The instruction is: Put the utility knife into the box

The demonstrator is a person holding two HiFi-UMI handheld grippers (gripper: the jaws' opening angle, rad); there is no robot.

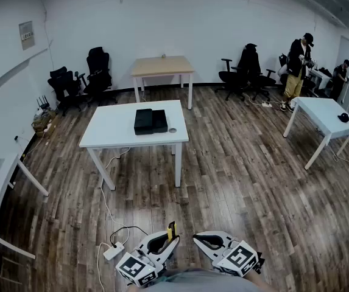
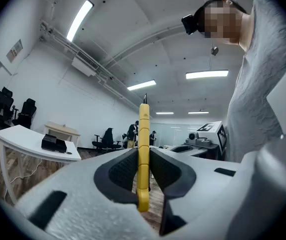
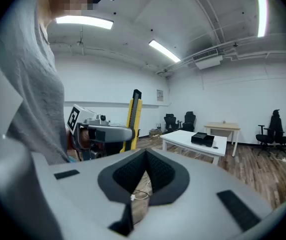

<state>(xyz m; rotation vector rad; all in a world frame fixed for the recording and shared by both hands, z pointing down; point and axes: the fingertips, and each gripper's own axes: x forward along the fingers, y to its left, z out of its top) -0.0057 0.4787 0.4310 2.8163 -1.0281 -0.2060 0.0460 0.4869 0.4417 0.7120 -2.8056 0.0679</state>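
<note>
Smooth plastic utility knife [image 2: 143, 149], wood-plank floor [image 1: 253, 181]

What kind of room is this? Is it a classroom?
Probably an office or workroom, not clearly a classroom. There are white desks spread over a wooden floor, black swivel chairs pushed against the wall, and long strip lights on the ceiling.

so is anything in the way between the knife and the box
Nothing visible. The left claw grips the utility knife, and only wood floor lies between it and the white table where the black box sits. A power strip lies off to the left.
</note>
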